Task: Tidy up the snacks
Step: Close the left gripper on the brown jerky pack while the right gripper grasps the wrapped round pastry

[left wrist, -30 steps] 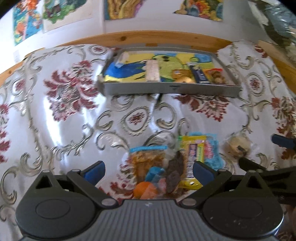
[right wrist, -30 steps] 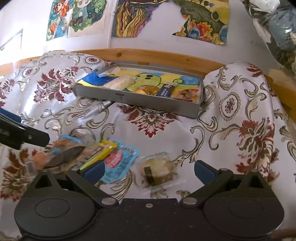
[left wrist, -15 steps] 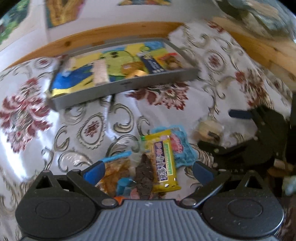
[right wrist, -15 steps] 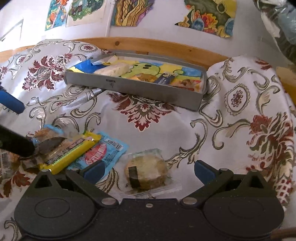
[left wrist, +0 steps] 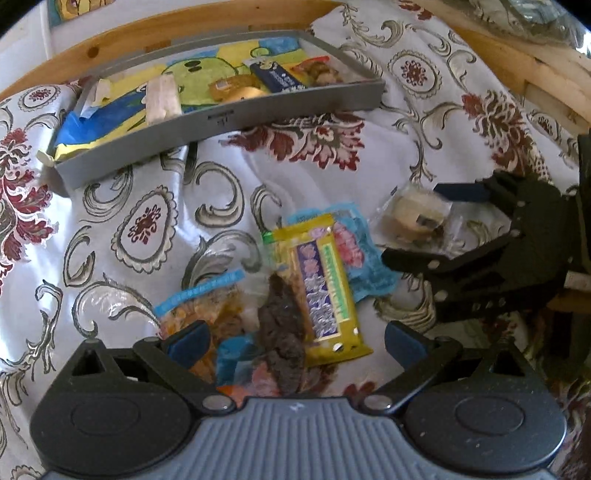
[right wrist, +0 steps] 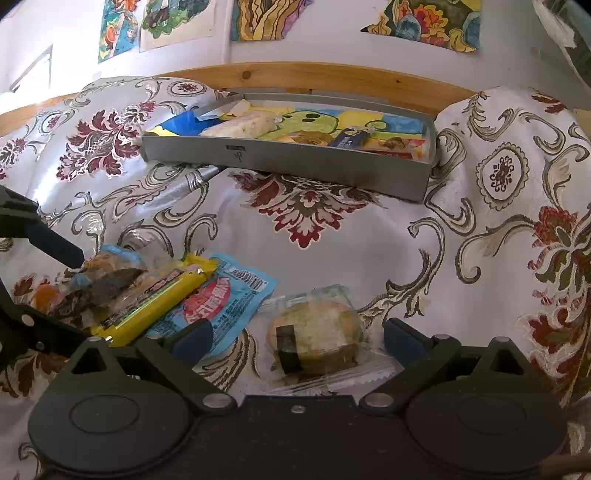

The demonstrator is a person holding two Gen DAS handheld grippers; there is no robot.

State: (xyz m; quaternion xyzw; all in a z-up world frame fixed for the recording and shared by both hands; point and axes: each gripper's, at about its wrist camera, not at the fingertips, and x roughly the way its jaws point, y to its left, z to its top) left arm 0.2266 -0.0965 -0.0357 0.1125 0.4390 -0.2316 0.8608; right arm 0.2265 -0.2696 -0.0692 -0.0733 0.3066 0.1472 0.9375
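So the snacks are in a little heap on the floral cloth (right wrist: 332, 258) covering the surface. The yellow bar (left wrist: 321, 288) lies on top of the blue packet (right wrist: 221, 299), and in the left wrist view its long axis runs roughly from 11 to 5 o'clock, far end pointing toward the grey tray (left wrist: 221, 122). In the right wrist view that same bar slants from 8 to 2 o'clock. A dark jerky-looking strip (left wrist: 280, 332) sits right against its left side, with a clear bag of orange bits (left wrist: 207, 306) next to that.

The wrapped round cake (right wrist: 317, 332) sits just beside the blue packet, a bit apart from the pile. The right claw (right wrist: 295, 336) has its fingers spread wide on either side of it, not touching. The left claw (left wrist: 291, 339) is also spread apart, straddling the heap, empty.

The tray is at 12 o'clock near the wooden rail (right wrist: 332, 77), already holding a pale long bar (left wrist: 162, 98), a dark blue packet (left wrist: 277, 75) and a couple more. Drawings (right wrist: 258, 18) hang on the wall behind.
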